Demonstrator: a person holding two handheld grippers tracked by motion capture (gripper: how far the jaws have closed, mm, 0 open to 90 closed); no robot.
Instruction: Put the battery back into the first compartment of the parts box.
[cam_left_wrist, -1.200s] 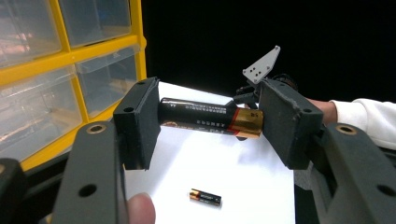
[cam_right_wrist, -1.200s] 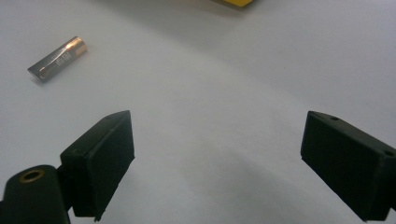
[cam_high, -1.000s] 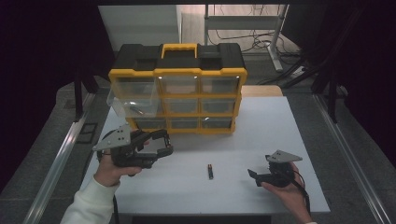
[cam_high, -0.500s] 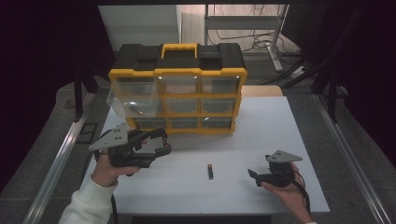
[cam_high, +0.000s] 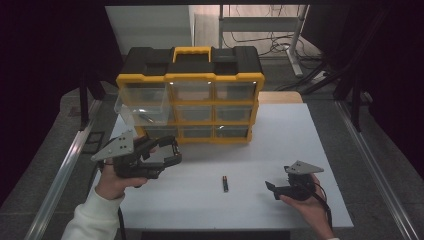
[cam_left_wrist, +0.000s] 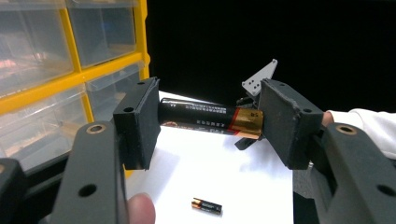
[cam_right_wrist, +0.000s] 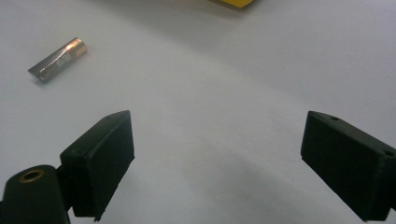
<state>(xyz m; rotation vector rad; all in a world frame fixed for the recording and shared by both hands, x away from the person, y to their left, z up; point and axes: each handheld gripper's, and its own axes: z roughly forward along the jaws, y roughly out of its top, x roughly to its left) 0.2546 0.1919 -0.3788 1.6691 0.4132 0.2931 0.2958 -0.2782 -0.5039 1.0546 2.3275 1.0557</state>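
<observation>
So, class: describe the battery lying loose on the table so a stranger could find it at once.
Start at the yellow and black drawer cabinet on the white table. In front of it, between the person's hands, lies a small battery, black with a gold end. Unlike the other battery, no tongs hold it.

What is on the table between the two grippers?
In the high view, one small battery lies on the white table between the left gripper and the right gripper; bare tabletop on both sides of it.
</observation>
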